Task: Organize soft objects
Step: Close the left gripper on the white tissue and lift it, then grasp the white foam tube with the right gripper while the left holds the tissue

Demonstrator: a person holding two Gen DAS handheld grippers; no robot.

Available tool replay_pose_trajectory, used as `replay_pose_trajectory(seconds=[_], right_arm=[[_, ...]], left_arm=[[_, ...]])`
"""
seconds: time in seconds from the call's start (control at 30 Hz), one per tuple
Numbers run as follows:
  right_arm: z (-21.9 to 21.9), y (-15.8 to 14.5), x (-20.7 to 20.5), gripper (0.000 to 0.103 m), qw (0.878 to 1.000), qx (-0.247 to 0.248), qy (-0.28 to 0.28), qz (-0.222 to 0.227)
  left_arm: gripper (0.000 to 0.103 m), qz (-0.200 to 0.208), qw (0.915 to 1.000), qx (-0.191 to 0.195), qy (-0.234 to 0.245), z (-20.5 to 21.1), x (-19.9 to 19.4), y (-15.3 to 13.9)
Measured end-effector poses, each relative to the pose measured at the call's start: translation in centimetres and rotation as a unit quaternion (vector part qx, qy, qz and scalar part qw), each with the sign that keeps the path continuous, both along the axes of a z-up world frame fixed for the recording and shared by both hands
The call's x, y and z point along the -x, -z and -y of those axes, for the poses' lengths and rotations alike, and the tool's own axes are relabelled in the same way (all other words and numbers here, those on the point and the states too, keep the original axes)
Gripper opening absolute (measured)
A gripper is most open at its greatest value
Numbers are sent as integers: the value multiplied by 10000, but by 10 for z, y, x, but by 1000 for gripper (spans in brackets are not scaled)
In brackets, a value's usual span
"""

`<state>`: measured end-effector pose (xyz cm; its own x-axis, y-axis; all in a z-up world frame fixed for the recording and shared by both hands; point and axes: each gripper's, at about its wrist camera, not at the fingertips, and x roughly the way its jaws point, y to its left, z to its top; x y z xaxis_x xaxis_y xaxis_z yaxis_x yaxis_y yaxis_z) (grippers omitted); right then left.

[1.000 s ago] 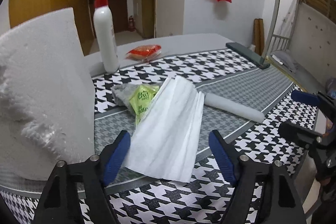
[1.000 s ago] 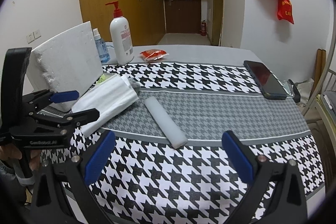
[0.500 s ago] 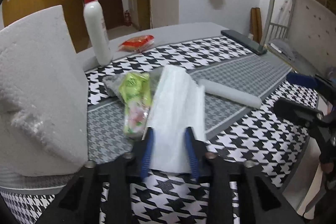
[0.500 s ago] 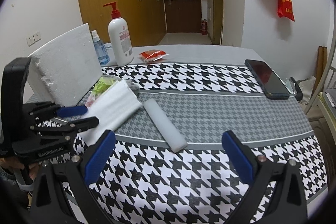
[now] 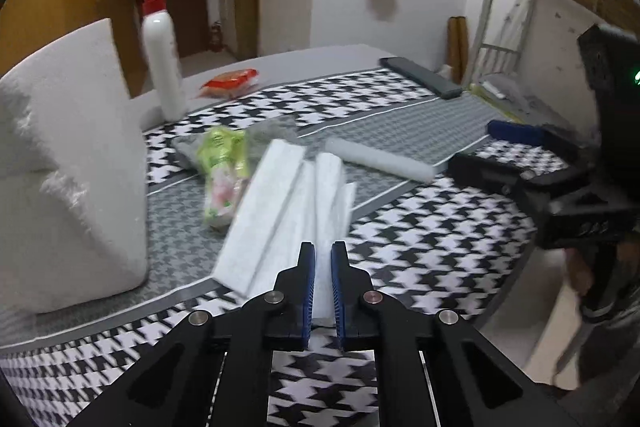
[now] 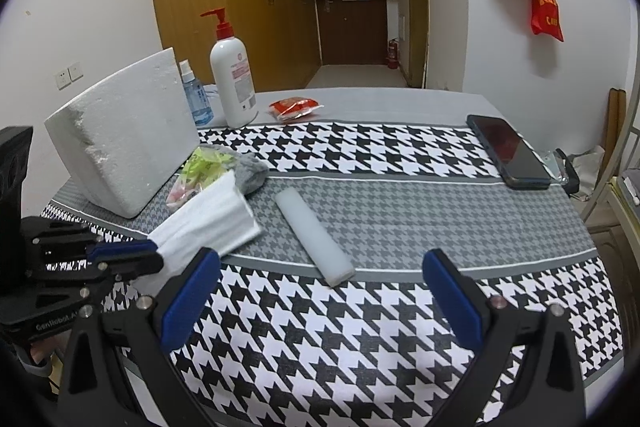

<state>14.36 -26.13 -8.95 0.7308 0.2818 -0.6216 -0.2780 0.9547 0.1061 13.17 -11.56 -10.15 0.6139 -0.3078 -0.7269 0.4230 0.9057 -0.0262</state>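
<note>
**Ana:** Left wrist view first, going left to right: what sits where?

**Ben:** On the far left a white foam block (image 5: 68,163) stands on the houndstooth tablecloth (image 5: 432,251), with a pump bottle (image 5: 162,67) behind it. Beside the block lies a green snack packet (image 5: 222,175) over a grey cloth (image 5: 188,151).

**Ana:** And the left gripper (image 5: 323,279)?

**Ben:** Its jaws have just been closing and now pinch the near edge of the folded white cloth (image 5: 280,211), whose pleats fan away from the pads. Gripping the edge probably lets the person drag or lift it clear of the packet.

**Ana:** Further right?

**Ben:** A white foam roll (image 5: 380,163) lies apart on the grey band, untouched; a dark phone (image 5: 420,77) sits at the far edge.

**Ana:** The right gripper (image 6: 320,299)?

**Ben:** In the right wrist view its blue pads are spread wide with nothing between them, hovering over the near tablecloth just short of the roll, likely waiting its turn.
</note>
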Motion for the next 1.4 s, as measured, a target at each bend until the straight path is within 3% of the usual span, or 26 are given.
replay_pose_trajectory(seconds=[0.1,0.17,0.23,0.73,0.83,0.9,1.0,1.07,1.2,1.4], right_arm=[[-1,1,-3,103,10000,3,-15,-39],[-3,1,-5,103,10000,25,-64,-48],[-6,2,-7,103,9999,78,-108,-63],[-16,7,-20,103,9992,213,-264,-230],[-17,10,-24,103,9988,289,-291,-276],[-16,11,-26,102,9986,273,-331,-305],[-17,13,-30,102,9982,303,-394,-334],[-19,14,-31,102,9978,329,-466,-333],[-25,17,-34,101,9962,457,-662,-346],[-30,23,-41,77,9936,662,-836,-384]], left_arm=[[22,0,9996,-119,-243,-6,-4,5],[52,18,9995,-94,-317,-10,-6,5],[61,65,9994,-44,-345,-14,-7,3],[62,-250,9989,-247,-319,-8,-22,21],[61,-292,9988,-243,-322,-9,-25,24],[55,-279,9987,-270,-336,-9,-25,24],[35,-269,9988,-246,-316,-9,-26,24],[15,-240,9989,-266,-287,-8,-25,23],[9,-176,9990,-356,-217,-4,-22,24],[9,-213,9991,-280,-233,-6,-23,24]])
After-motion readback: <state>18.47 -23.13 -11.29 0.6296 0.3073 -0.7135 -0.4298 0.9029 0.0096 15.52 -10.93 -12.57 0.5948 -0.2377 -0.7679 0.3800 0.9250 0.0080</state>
